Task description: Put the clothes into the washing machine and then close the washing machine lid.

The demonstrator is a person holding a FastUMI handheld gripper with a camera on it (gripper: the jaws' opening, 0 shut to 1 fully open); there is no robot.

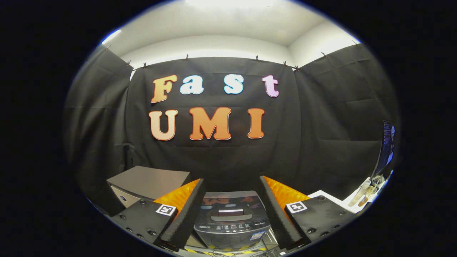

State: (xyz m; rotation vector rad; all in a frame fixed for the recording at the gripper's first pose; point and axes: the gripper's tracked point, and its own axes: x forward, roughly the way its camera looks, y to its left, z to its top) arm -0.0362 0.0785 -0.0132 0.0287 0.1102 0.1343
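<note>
A grey top-loading washing machine (231, 217) stands below and ahead, framed between my two fingers. Its dark glossy lid (230, 203) lies flat and closed, with a control panel (232, 227) along its near edge. My gripper (231, 207) hovers above and in front of the machine, open wide, with nothing between the fingers. I see no clothes from here.
A grey box-like appliance (148, 182) stands left of the washer. To the right sits a white table (342, 201) with a monitor (385, 150) and some small items. Yellow-black tape (228, 250) marks the floor in front of the washer.
</note>
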